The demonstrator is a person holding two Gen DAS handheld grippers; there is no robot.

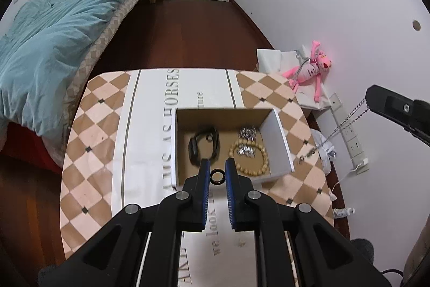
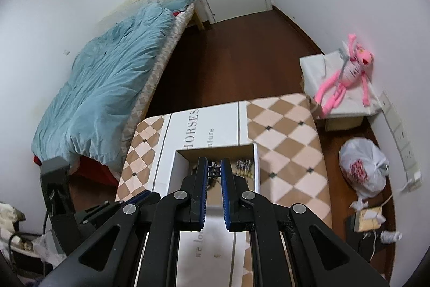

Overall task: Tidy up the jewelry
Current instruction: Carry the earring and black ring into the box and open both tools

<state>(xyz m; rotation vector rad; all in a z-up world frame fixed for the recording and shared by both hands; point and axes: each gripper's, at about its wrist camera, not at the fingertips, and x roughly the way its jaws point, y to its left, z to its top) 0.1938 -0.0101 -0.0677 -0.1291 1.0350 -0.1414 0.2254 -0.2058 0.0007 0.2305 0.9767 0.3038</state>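
Even, soft indoor light filled both views; fisheye bending darkened the corners, and the plastic bag (image 2: 364,168) looked perhaps slightly blurred.

**Lettering on the cloth**

We read print only on the white band of the checkered cloth (image 1: 150,141) covering the surface. In the left wrist view it said "AS HORSES" running lengthwise, with "we look" nearer the camera. In the right wrist view we read "HORSES" on the same cloth (image 2: 215,123). The smaller words were cut off.

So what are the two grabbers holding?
Left gripper pinches a black ring by its sides. Right gripper holds a chain by its top end.
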